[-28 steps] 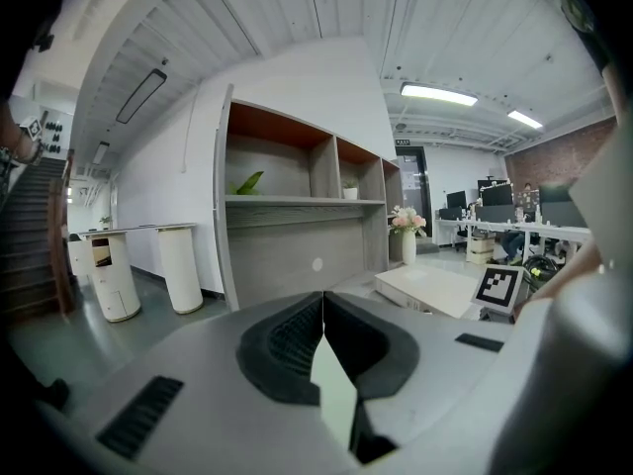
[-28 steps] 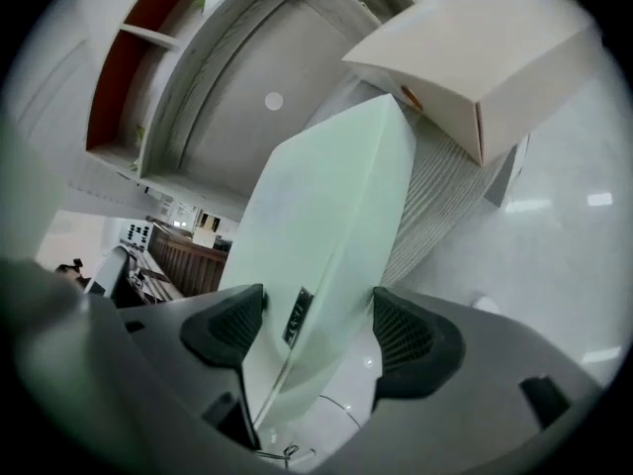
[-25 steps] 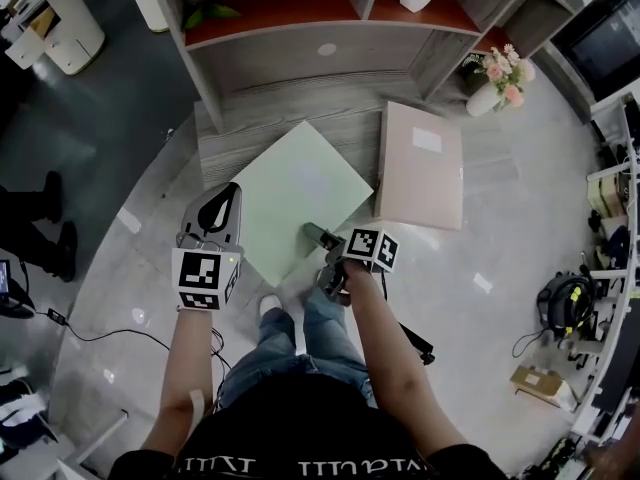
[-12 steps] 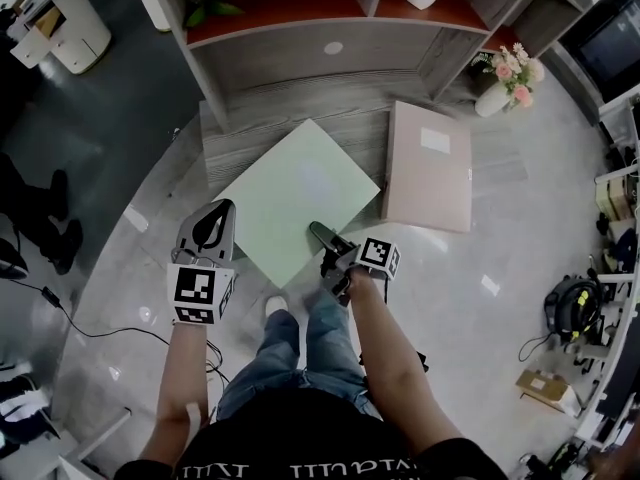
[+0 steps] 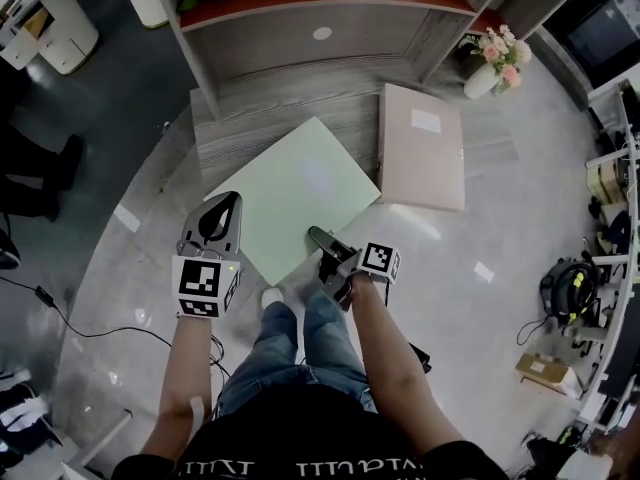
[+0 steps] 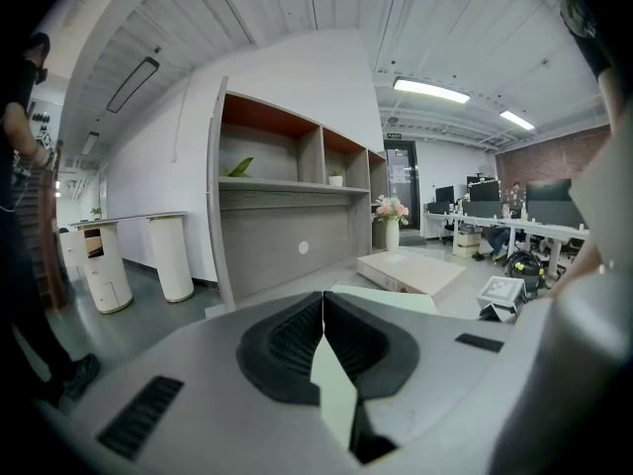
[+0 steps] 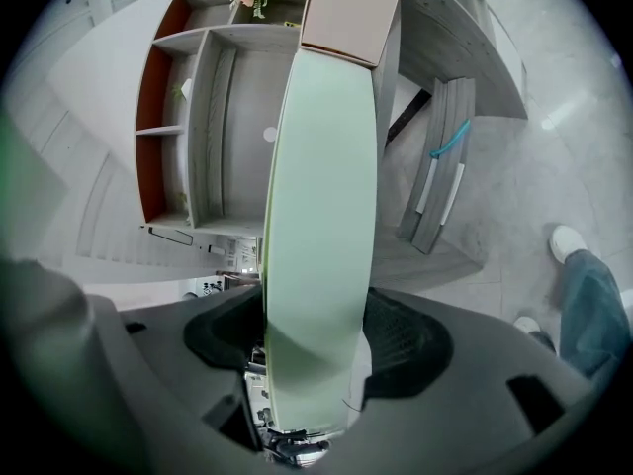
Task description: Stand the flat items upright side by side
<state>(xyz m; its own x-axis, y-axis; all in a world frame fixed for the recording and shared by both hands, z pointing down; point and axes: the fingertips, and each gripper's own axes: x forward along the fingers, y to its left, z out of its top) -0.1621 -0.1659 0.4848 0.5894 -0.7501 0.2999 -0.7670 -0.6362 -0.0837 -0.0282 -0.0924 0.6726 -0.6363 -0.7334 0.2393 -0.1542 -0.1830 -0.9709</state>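
Observation:
A pale green flat box lies on the grey wood step in front of the shelf unit, its near corner over the floor. Beside it on the right lies a pink flat box. My right gripper is at the green box's near edge. In the right gripper view that green box fills the gap of my right gripper; the jaws have just been closing and both pads touch it. My left gripper hangs by the green box's left corner, jaws shut and holding nothing.
A grey shelf unit with red-brown shelves stands behind the step. A vase of flowers sits at its right end. My shoe is just below the green box. A cable runs over the floor at left, and bags lie at right.
The right gripper has rolled a little at the green box's near edge. The left gripper has shifted slightly beside the box's left corner. Both boxes lie where they were.

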